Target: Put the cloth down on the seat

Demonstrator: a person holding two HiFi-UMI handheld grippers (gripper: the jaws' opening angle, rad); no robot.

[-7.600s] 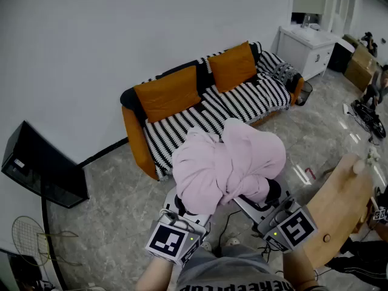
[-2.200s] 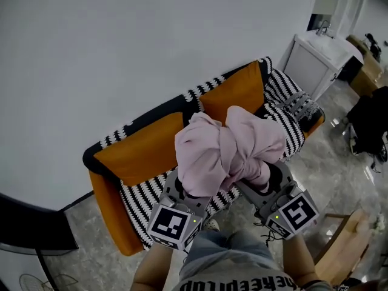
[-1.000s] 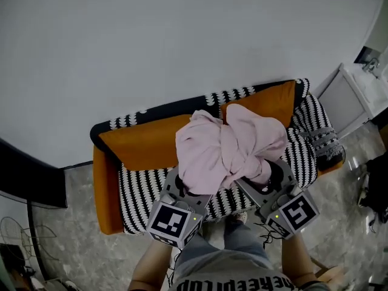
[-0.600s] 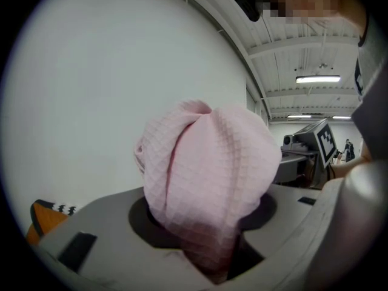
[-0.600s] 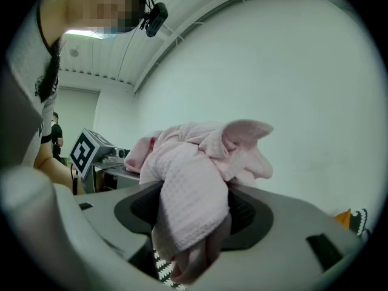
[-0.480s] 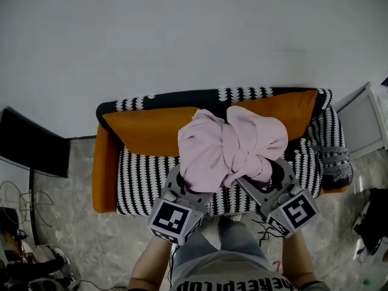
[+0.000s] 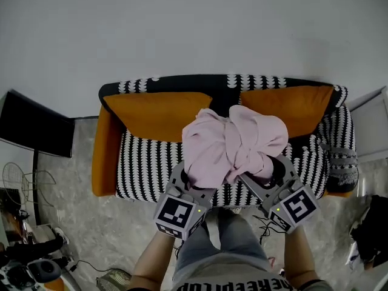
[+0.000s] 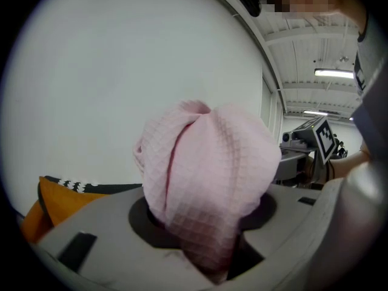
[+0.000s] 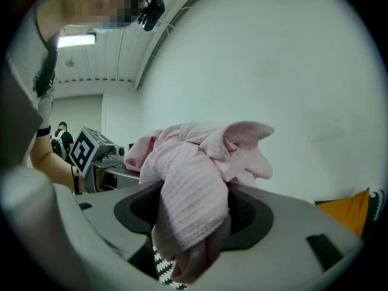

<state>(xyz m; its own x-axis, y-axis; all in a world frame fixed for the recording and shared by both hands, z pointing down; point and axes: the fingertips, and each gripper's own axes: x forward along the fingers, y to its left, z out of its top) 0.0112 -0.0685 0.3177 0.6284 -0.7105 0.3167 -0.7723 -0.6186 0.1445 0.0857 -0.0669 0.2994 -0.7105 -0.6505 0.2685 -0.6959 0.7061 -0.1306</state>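
A bunched pink cloth [image 7: 233, 144] hangs between my two grippers over the black-and-white striped seat [image 7: 148, 168] of a sofa. My left gripper [image 7: 193, 182] is shut on the cloth's left underside, and my right gripper [image 7: 265, 173] is shut on its right underside. In the left gripper view the cloth [image 8: 206, 187] bulges up out of the left gripper [image 8: 203, 250]. In the right gripper view a fold of the cloth [image 9: 194, 187] droops through the right gripper [image 9: 194, 244]. The fingertips are hidden by the fabric. The cloth is held above the seat, apart from it.
Two orange cushions [image 7: 154, 108] lean on the sofa back. A grey folded blanket [image 7: 342, 165] lies at the seat's right end. A black screen [image 7: 33, 126] stands left of the sofa, a white cabinet [image 7: 373, 117] to its right. My legs [image 7: 233, 247] stand at the sofa's front edge.
The sofa has swung round to lie square in front of me and closer. Both grippers have come down with the cloth, from the backrest level to over the seat.
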